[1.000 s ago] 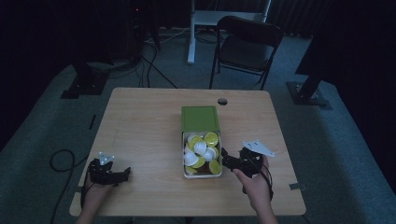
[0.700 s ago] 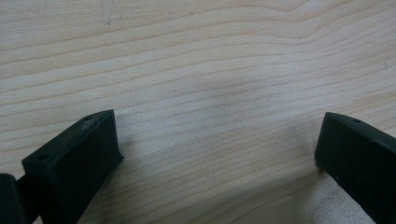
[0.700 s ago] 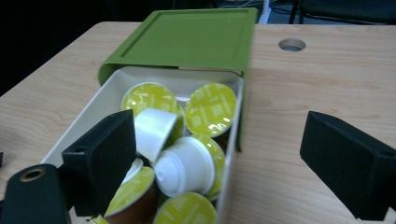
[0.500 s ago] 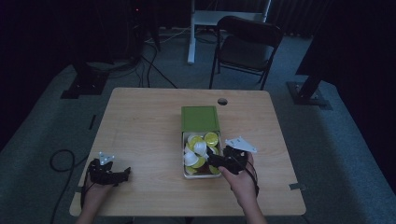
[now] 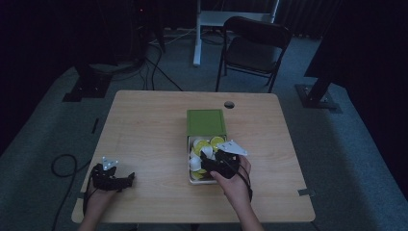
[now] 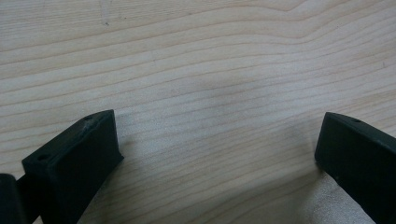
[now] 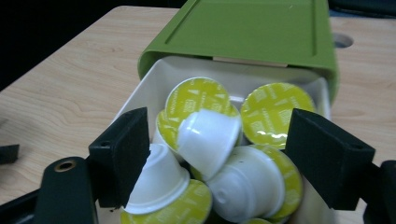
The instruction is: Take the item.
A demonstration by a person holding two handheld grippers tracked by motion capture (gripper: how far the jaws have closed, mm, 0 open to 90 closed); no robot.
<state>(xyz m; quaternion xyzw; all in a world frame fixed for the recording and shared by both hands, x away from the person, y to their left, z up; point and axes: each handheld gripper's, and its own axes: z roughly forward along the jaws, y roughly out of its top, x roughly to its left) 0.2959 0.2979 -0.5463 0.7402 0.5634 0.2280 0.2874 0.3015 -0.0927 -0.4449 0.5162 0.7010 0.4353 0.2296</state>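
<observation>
Two grippers are on a light wooden table (image 5: 144,130), with a dark folding chair (image 5: 255,43) standing on the carpet beyond its far edge. Near the table's middle there's a green box (image 5: 206,122) with a white tray (image 7: 140,95) pulled partway out toward the person, and the tray's piled with coffee capsules (image 7: 210,133), white cups with yellow-green foil lids, lying every which way. The right gripper (image 5: 217,163) is down over the near end of that tray, jaws spread wide, one on each side of the heap, and the left one looks to be touching a capsule's side. The left gripper (image 5: 111,178) is well apart at the near left corner, jaws wide too, nothing between them but bare wood grain.
</observation>
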